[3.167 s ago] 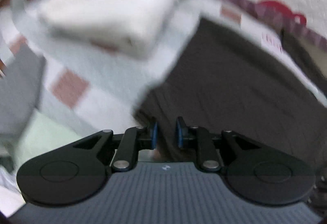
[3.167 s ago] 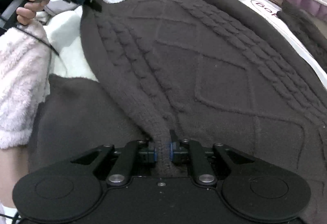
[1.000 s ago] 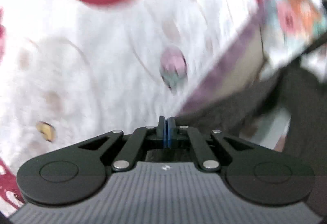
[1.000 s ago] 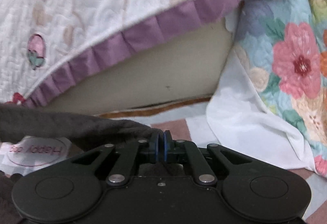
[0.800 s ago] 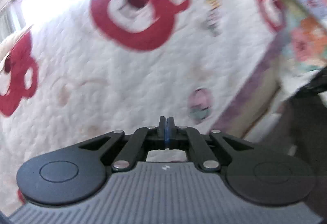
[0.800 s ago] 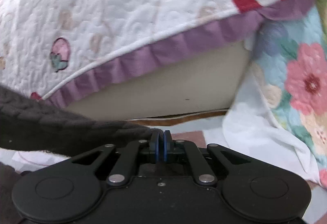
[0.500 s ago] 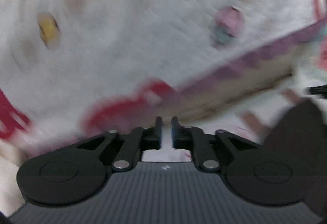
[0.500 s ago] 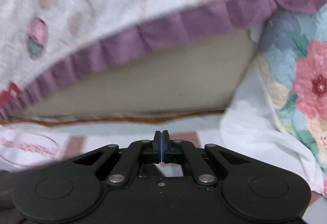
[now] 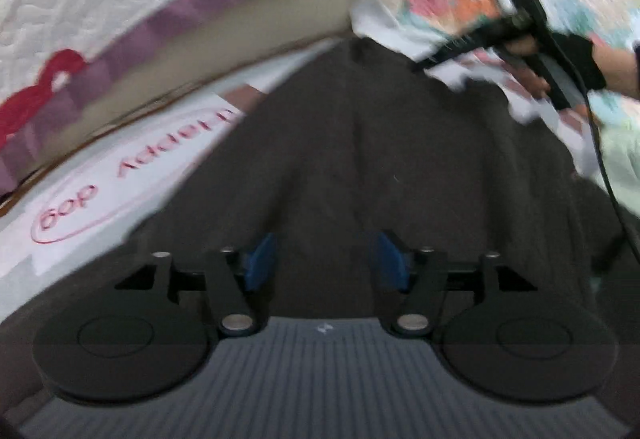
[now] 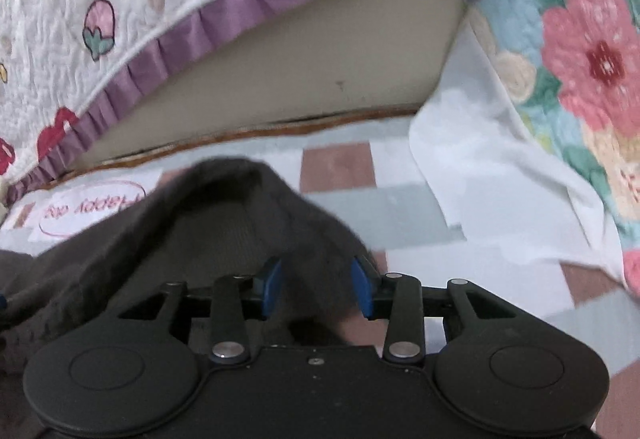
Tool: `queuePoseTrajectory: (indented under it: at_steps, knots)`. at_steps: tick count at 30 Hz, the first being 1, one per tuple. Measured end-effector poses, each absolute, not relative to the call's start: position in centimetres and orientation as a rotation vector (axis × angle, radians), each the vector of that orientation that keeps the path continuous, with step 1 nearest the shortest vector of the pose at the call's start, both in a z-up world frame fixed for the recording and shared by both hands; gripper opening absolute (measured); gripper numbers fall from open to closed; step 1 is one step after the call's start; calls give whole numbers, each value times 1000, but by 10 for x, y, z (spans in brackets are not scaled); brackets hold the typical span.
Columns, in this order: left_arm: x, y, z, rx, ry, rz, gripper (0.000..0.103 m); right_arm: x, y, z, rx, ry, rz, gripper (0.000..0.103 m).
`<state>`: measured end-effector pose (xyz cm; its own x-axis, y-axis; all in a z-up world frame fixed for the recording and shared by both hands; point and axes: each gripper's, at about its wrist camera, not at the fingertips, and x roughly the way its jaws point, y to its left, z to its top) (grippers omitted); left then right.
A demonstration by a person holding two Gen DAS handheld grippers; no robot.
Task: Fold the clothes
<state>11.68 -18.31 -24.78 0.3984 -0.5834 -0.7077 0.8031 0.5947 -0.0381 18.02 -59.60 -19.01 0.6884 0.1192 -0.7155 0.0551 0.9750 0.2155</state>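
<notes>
My left gripper [image 9: 324,263] has its fingers spread wide, nothing between the blue pads, hovering over the dark brown sweater [image 9: 380,159] that lies spread on the patchwork bed sheet [image 9: 132,175]. My right gripper [image 10: 316,285] is also wide open; a bunched edge of the sweater [image 10: 224,215] sits between the pads, but they don't press on it, so no grip. From the right wrist view the sweater lies at lower left of frame, its humped edge right in front of the fingers, sheet squares beyond it. A white quilt with purple ruffle [image 10: 248,11] hangs behind, floral quilt [image 10: 580,51] to the right. In the left wrist view I see my right hand [image 9: 528,67] on the other gripper's handle at upper right, blurry, cable [image 9: 600,143] trailing down.
</notes>
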Motion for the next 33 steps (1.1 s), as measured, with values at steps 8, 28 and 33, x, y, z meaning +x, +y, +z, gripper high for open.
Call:
queuePoseTrajectory:
  at_steps: [8, 28, 33]
  knots:
    - [146, -189, -270, 396, 829, -696, 20, 184, -590, -210, 307, 843, -53, 59]
    - [273, -166, -121, 24, 479, -436, 8, 198, -582, -217, 187, 882, 2, 71]
    - [308, -191, -130, 146, 467, -308, 25, 197, -585, -214, 173, 860, -41, 76]
